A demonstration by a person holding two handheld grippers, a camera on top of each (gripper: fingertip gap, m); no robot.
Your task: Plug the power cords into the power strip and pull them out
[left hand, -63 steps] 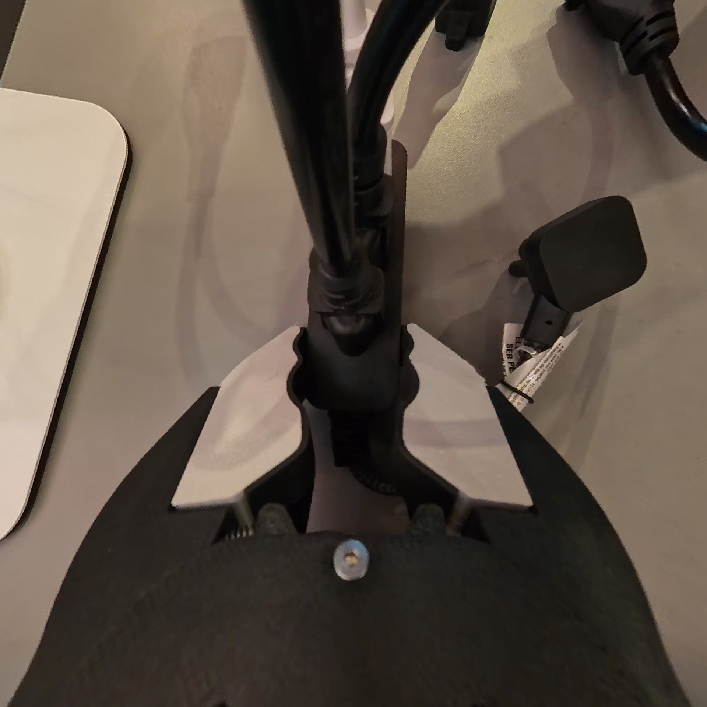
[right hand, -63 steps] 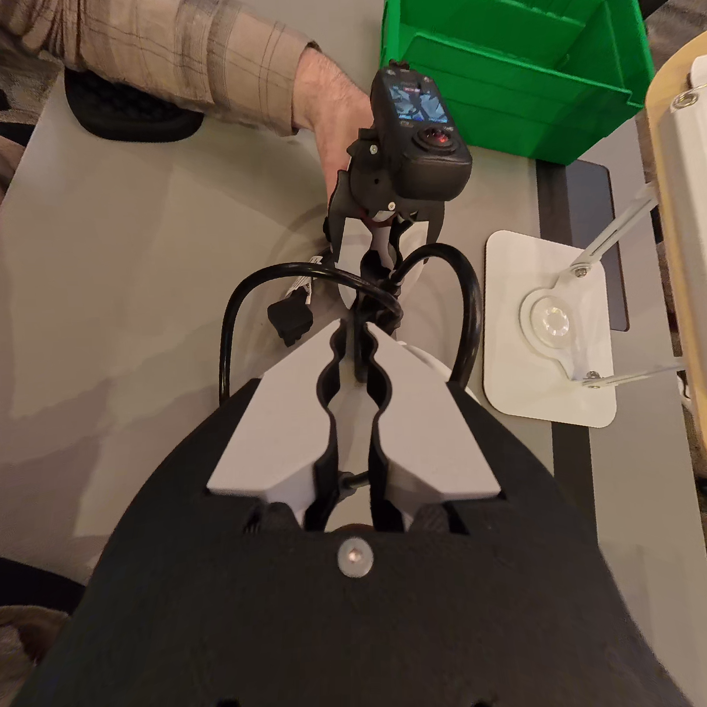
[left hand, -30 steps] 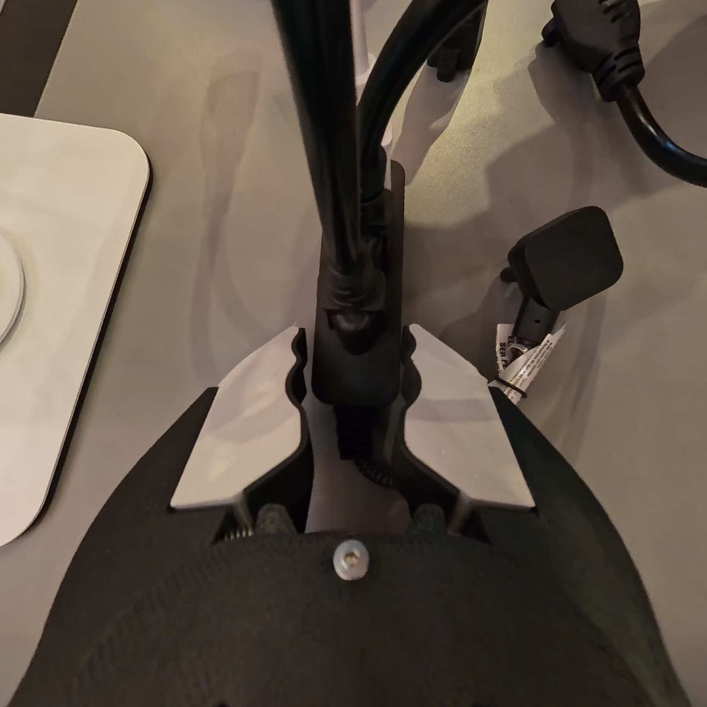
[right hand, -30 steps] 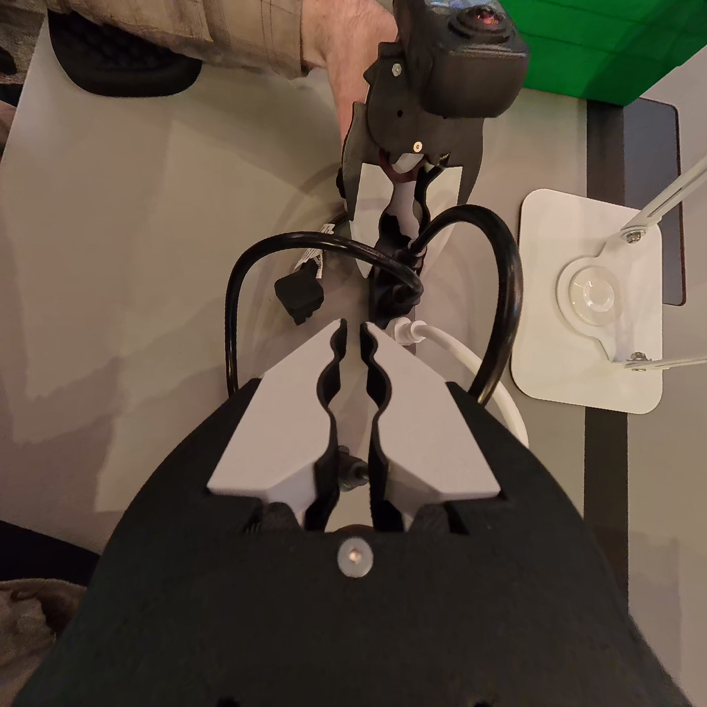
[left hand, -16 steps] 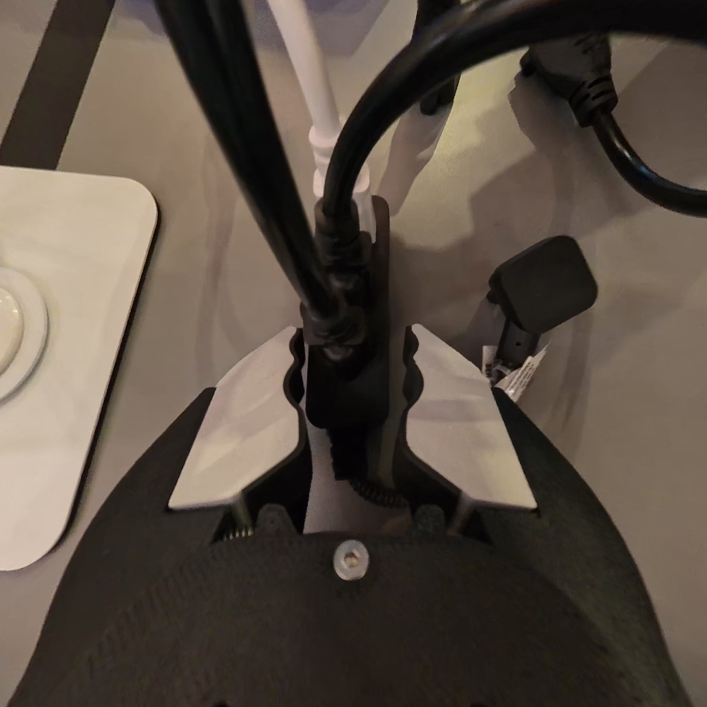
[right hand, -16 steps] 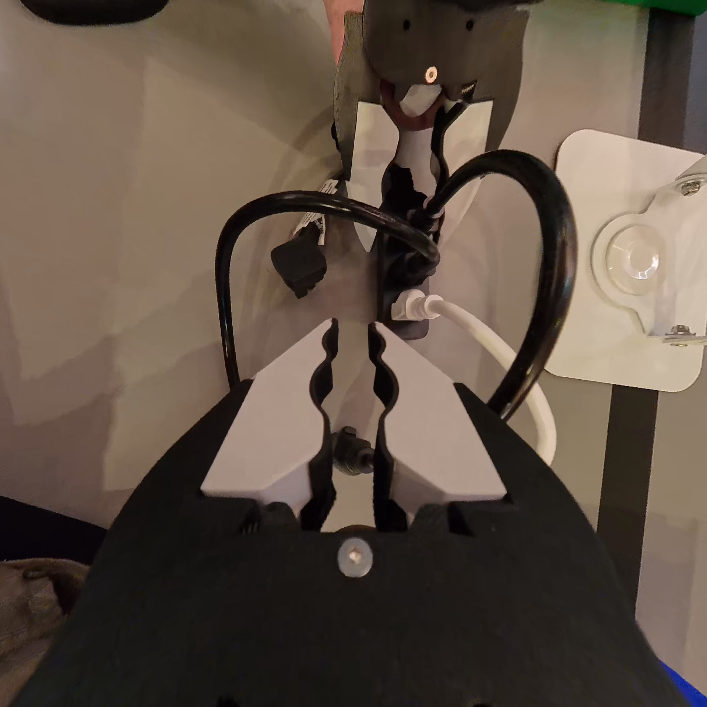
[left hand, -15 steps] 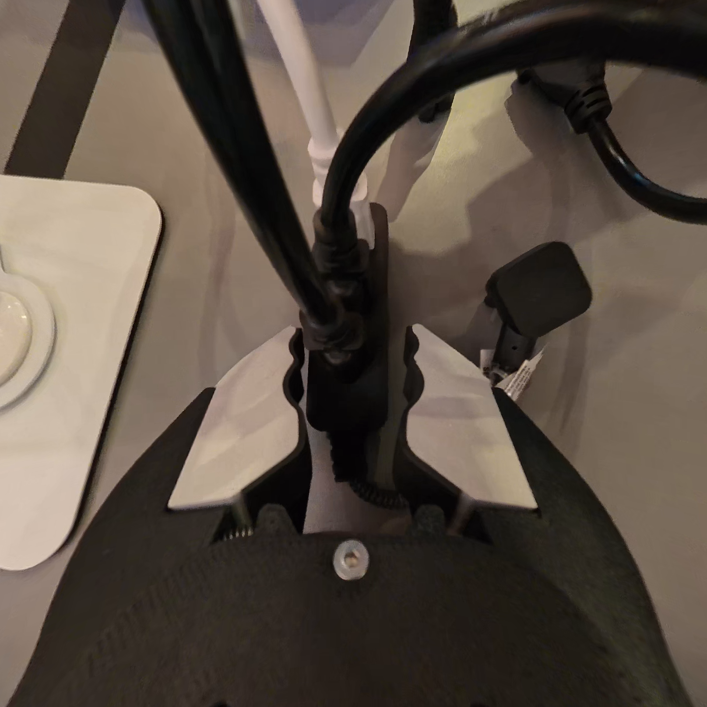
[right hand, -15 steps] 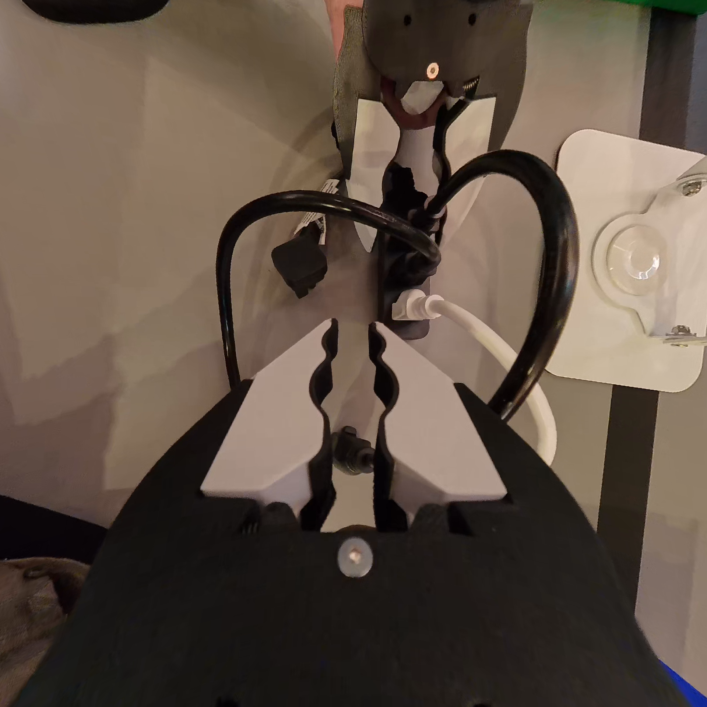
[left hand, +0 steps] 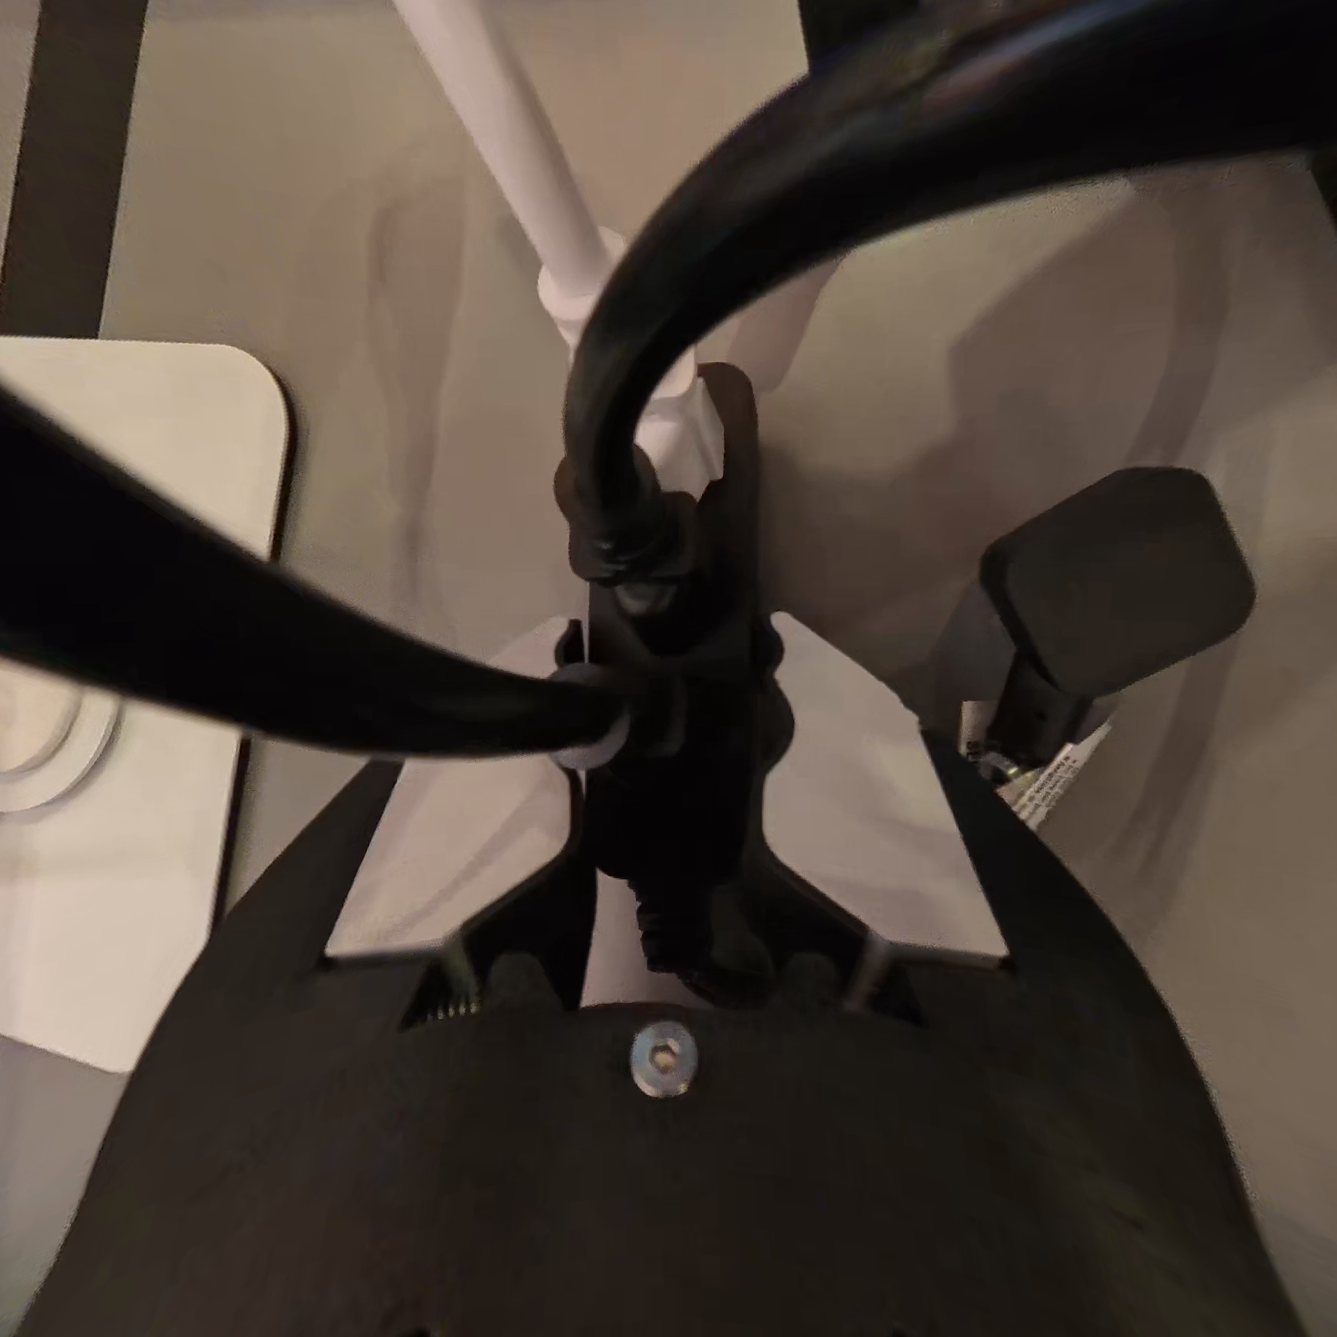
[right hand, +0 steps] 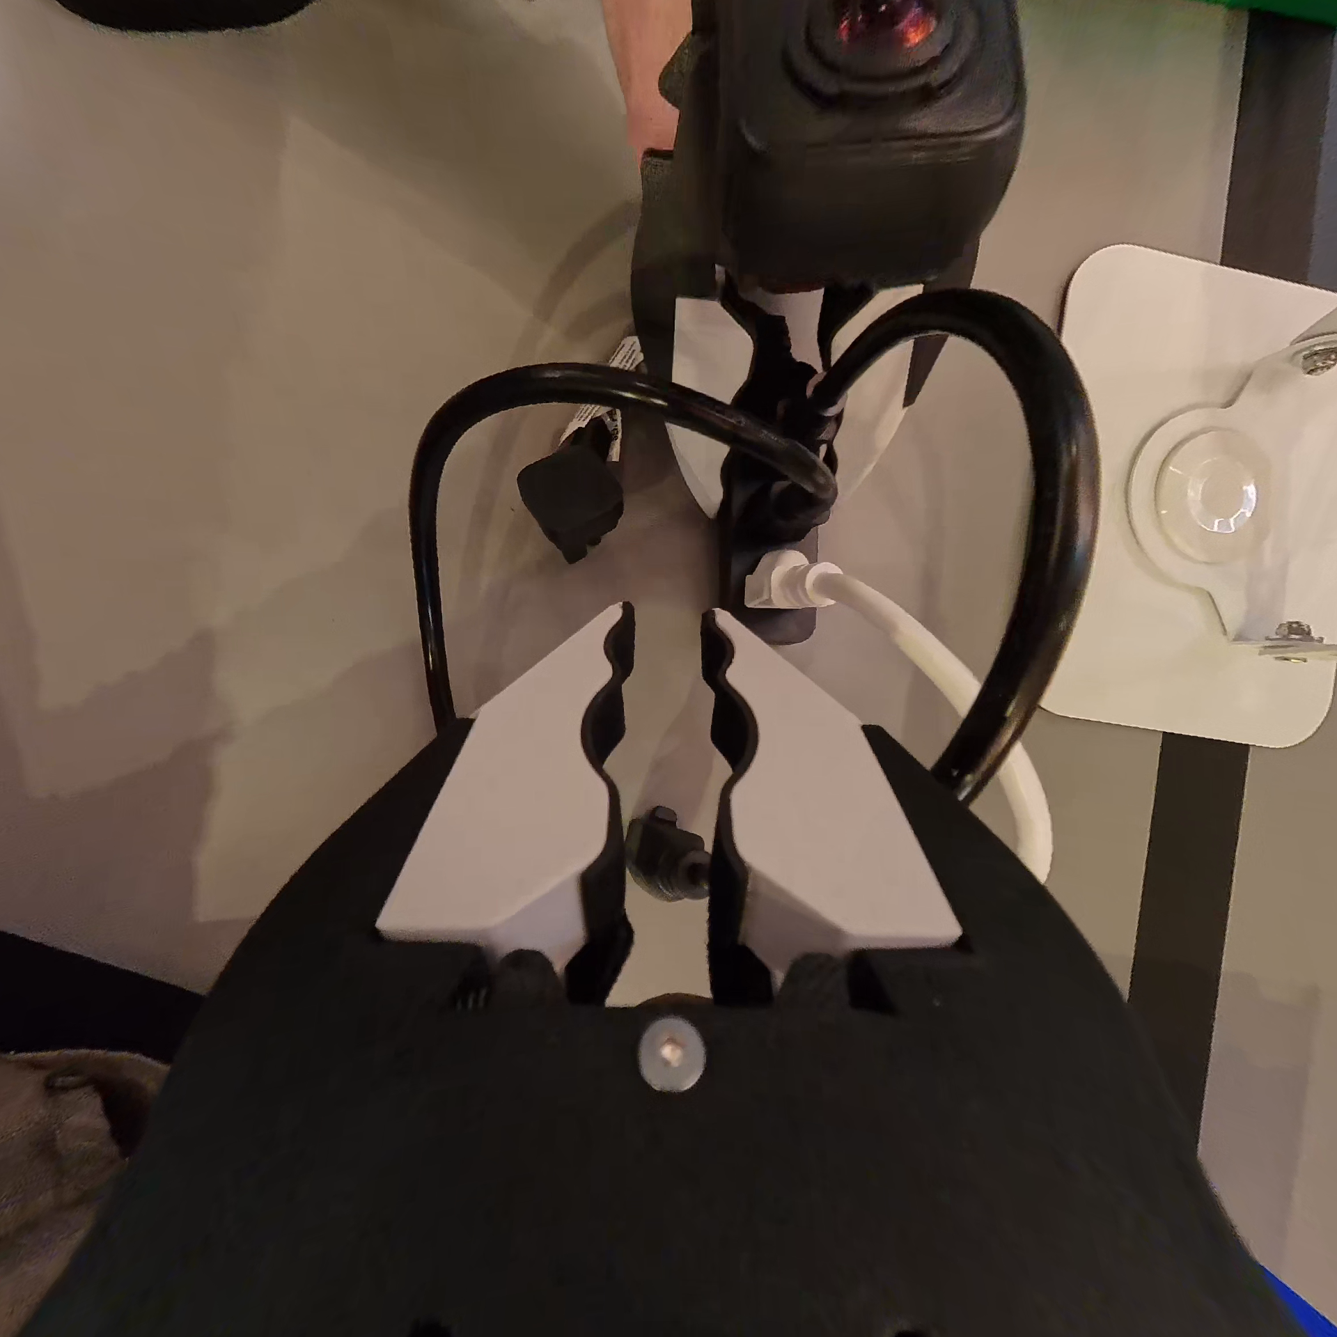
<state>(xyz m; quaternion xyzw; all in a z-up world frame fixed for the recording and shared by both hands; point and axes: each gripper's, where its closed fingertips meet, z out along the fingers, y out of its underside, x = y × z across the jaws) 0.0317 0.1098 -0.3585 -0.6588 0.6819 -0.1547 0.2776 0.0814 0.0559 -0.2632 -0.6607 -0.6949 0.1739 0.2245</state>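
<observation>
My left gripper [left hand: 673, 626] is shut on the near end of the black power strip [left hand: 731, 463], which lies on the grey table. Two black cords [left hand: 289, 651] [left hand: 796, 181] and a white cord [left hand: 506, 108] are plugged into the strip. In the right wrist view the strip [right hand: 767, 521] lies just ahead, with the white plug [right hand: 781, 582] at its near end and my left gripper [right hand: 781, 463] at its far end. My right gripper [right hand: 669, 611] is open and empty, just short of the strip. A loose black plug [right hand: 571, 499] lies left of the strip.
A white base plate with a clear stand foot [right hand: 1194, 506] sits right of the strip; it also shows in the left wrist view [left hand: 145, 579]. A small black connector [right hand: 662, 854] lies on the table under my right gripper. A person's hand [right hand: 651, 87] holds the left gripper. Spacing between my two grippers at the tips: around 12 centimeters. The loose black plug [right hand: 571, 499] sits 7 centimeters or so from the ends of my left fingers. Seen from the left wrist view [left hand: 1128, 556] as well.
My right gripper's jaws have opened wider and it has moved closer to the strip. The left gripper has stayed shut on the strip; the black cords have swung across its view.
</observation>
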